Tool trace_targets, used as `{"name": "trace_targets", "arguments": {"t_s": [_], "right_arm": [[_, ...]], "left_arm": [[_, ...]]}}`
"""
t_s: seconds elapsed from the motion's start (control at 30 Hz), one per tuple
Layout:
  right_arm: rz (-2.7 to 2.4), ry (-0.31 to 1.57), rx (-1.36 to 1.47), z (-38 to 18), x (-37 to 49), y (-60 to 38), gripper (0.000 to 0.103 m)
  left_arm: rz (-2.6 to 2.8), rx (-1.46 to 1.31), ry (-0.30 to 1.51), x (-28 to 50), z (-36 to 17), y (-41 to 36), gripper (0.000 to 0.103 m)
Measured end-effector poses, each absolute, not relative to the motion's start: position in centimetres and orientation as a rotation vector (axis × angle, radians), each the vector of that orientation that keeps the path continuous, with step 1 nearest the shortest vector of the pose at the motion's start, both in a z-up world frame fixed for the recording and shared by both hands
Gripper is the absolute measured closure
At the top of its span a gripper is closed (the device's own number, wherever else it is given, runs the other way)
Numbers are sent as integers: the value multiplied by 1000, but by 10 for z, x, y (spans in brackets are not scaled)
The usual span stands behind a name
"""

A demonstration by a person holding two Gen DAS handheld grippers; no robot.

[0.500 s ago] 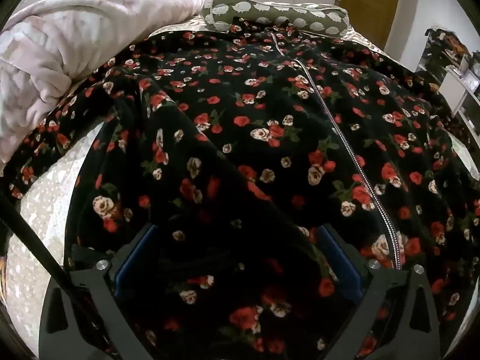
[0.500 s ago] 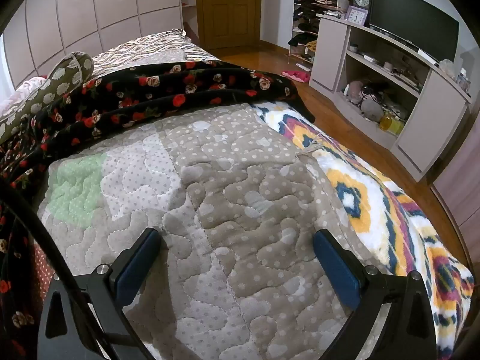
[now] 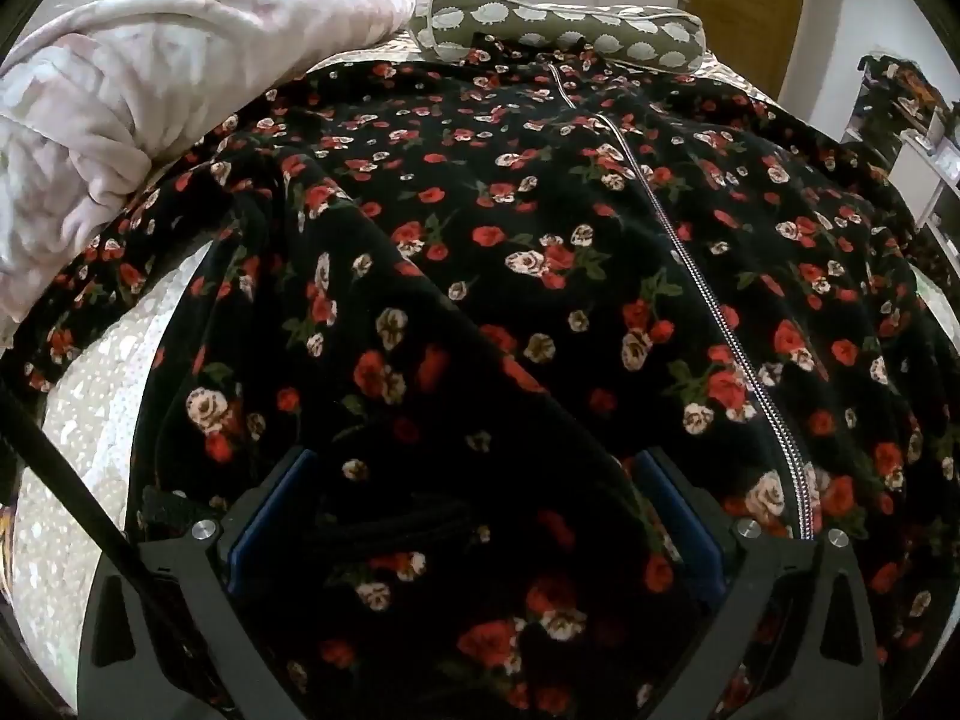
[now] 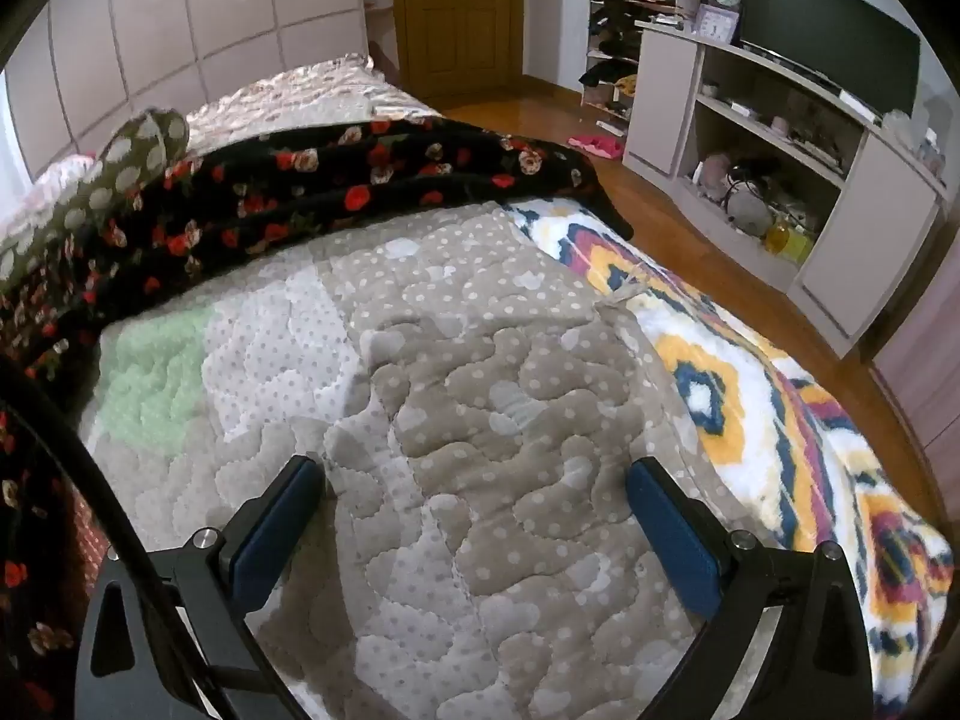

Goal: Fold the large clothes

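A large black garment with red and cream roses and a silver zipper lies spread over the bed, filling the left wrist view. My left gripper stands wide open with a fold of the garment lying between its blue pads. In the right wrist view the garment's sleeve stretches across the far part of the bed. My right gripper is open and empty just above the grey dotted quilt.
A pink blanket is bunched at the left and a green spotted pillow lies behind the garment. A colourful patterned blanket covers the bed's right edge. A white TV cabinet and wooden floor lie to the right.
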State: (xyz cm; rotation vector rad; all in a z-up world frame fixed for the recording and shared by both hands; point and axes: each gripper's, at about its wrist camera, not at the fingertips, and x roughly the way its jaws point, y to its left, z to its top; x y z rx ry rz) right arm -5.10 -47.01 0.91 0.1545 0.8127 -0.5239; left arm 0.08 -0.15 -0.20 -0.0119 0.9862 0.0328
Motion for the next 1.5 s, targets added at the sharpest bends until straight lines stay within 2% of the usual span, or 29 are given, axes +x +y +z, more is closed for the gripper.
{"name": "trace_targets", "arguments": {"t_s": [0.2,0.23,0.33,0.37,0.63,0.7,0.8,0.97,1.17,1.5], "right_arm": [[-536,807,135,9,-50,-470,1],[-544,802,121,11,-50,-466,5],[-570,776,36,22,-56,-451,29],[-575,768,27,27,-60,-445,30],[-397,621,79,86,-105,-381,30],[-323,631,104,90,-112,-362,30],[-221,671,116,84,-119,-335,30],[-176,720,10,70,-133,-279,30],[-115,718,-81,61,-146,-219,28],[-66,761,-122,39,-150,-186,28]], "left_arm": [[4,-72,938,-10,2,10,0],[1,-73,936,-10,3,11,0],[5,-61,950,-12,9,12,0],[7,-57,943,-15,14,14,0],[-22,-36,886,-58,59,33,1],[-29,-85,894,-69,65,51,13],[4,-161,950,-82,64,84,25],[62,-185,949,-110,64,105,25],[92,-97,916,-127,68,88,25],[89,-73,952,-126,56,84,25]]}}
